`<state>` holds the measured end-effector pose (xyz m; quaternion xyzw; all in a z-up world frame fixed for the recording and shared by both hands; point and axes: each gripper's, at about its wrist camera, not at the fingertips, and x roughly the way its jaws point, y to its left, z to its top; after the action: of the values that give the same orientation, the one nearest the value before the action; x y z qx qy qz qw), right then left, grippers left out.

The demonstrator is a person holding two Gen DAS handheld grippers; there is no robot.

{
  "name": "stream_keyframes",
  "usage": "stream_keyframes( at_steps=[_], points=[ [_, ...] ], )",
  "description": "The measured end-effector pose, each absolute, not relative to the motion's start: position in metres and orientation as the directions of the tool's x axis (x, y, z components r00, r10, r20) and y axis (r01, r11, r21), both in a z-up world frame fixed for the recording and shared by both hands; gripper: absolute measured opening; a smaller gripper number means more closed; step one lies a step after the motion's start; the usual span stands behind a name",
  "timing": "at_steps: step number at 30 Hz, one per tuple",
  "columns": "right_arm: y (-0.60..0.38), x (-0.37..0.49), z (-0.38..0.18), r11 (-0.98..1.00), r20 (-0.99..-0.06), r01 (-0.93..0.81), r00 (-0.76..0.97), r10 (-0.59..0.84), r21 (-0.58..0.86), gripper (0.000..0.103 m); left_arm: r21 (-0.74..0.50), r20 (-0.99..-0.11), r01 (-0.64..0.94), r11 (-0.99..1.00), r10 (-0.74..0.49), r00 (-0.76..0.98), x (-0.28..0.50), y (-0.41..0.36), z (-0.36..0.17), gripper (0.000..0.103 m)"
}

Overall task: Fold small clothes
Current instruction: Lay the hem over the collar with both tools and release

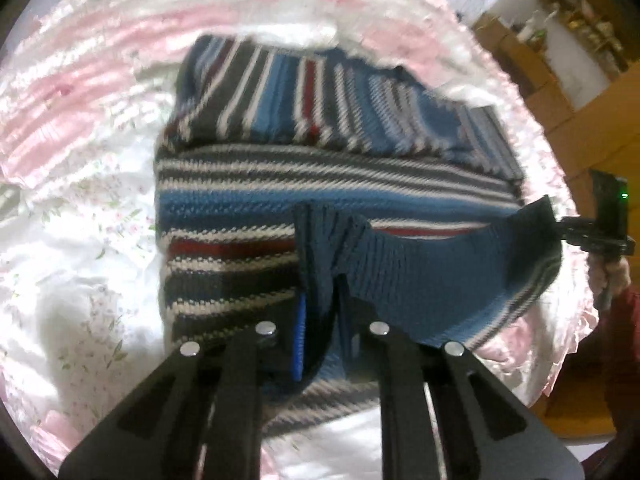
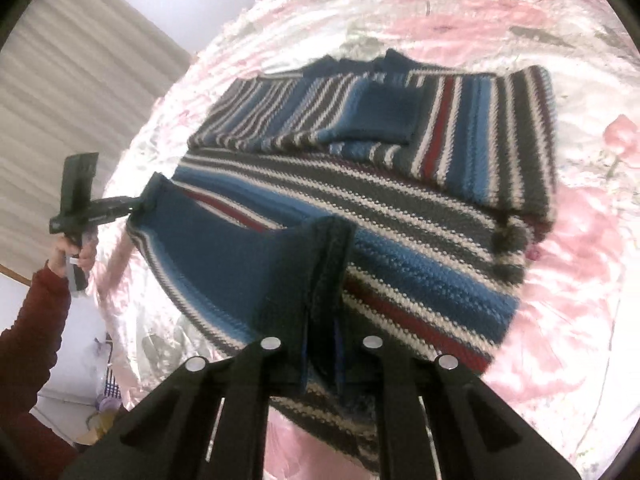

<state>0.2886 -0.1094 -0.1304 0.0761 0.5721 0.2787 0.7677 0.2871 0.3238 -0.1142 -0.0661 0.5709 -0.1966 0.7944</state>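
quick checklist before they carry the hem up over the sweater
1. Left gripper shut on hem: ok.
2. Right gripper shut on hem: ok.
3. Hem lifted off the sweater between both grips: ok.
4. Sleeve already folded across the body: ok.
5. Sweater flat on the bedspread: ok, some bunching at one side edge.
6. Both knit layers caught in each grip: cannot tell.

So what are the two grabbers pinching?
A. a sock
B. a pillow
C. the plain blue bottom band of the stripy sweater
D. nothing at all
C: the left gripper and the right gripper are each shut on the dark blue ribbed hem of the striped knit sweater, lifting that edge off the pink floral bedspread.
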Motion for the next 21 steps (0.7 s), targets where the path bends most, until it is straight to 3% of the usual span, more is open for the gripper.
stream_keyframes(
  at_steps=[8, 14, 21],
  points=[
    [-0.128, 0.319, -0.108, 0.871, -0.84, -0.281, 0.265, 0.473, 0.402, 0.009, -0.34, -0.838, 0.179, 0.923, -0.384, 0.388, 0.315, 0.328, -0.084, 0.011],
    [-0.139, 0.385, -0.065, 0.915, -0.836, -0.246, 0.381, 0.396, 0.321, 0.009, -0.29, -0.797, 0.154, 0.945, -0.327, 0.508, 0.39, 0.313, -0.052, 0.01],
    [-0.136, 0.472, -0.066, 0.954, -0.85, -0.138, 0.433, 0.3, 0.266, 0.009, -0.22, -0.787, 0.11, 0.969, -0.243, 0.567, 0.473, 0.289, -0.058, 0.009]
  ],
)
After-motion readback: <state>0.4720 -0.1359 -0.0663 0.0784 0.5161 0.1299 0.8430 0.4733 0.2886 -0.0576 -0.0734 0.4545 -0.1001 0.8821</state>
